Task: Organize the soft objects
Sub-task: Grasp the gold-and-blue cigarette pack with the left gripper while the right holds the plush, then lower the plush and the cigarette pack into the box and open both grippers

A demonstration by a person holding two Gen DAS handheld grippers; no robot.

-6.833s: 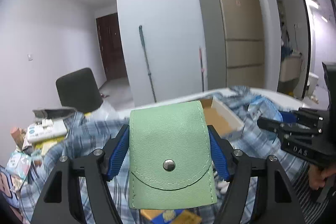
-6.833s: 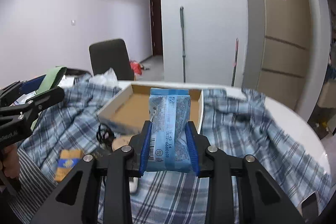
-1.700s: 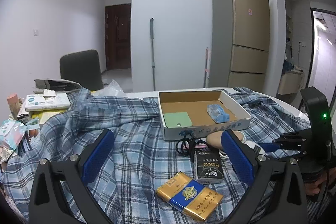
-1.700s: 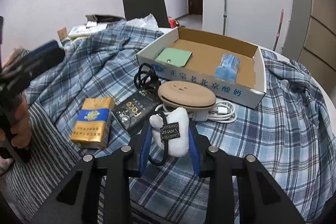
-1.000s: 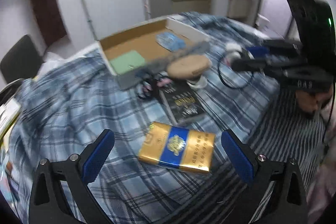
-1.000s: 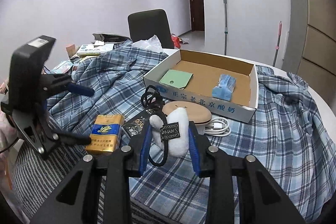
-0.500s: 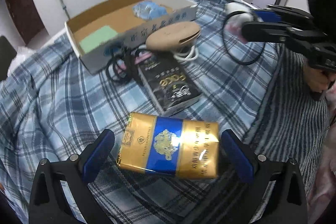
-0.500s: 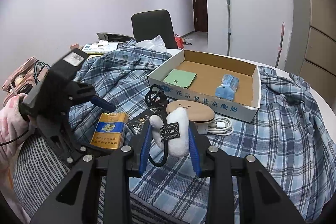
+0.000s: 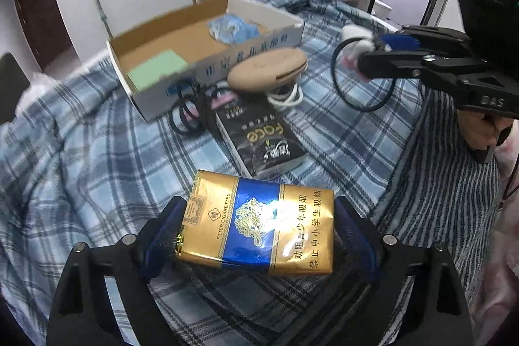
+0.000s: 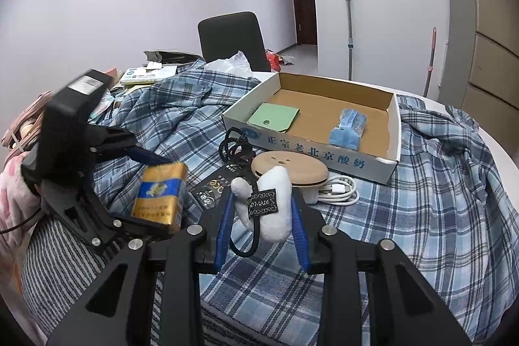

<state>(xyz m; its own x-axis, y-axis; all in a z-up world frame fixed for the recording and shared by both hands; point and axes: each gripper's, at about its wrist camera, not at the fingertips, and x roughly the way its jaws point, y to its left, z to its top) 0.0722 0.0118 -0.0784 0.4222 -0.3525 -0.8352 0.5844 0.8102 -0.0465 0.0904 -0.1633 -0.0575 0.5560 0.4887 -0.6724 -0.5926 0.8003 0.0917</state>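
My left gripper (image 9: 259, 240) is shut on a gold and blue cigarette pack (image 9: 259, 224), held just above the plaid cloth; the pack also shows in the right wrist view (image 10: 160, 195). My right gripper (image 10: 261, 231) is shut on a white plush charm with a black loop (image 10: 271, 205), raised over the cloth; the charm also shows in the left wrist view (image 9: 356, 42). The open cardboard box (image 10: 394, 132) holds a green pouch (image 10: 272, 117) and a blue tissue pack (image 10: 348, 127).
In front of the box lie a tan oval case (image 10: 290, 167), a white cable (image 10: 337, 192), black hair ties (image 10: 235, 148) and a black pack (image 9: 262, 141). A plaid shirt (image 10: 438, 184) covers the table. A chair (image 10: 232, 38) stands behind.
My left gripper has closed on the cigarette pack, which lay loose between the open jaws half a second ago. My right gripper keeps holding the plush charm, nearly still.
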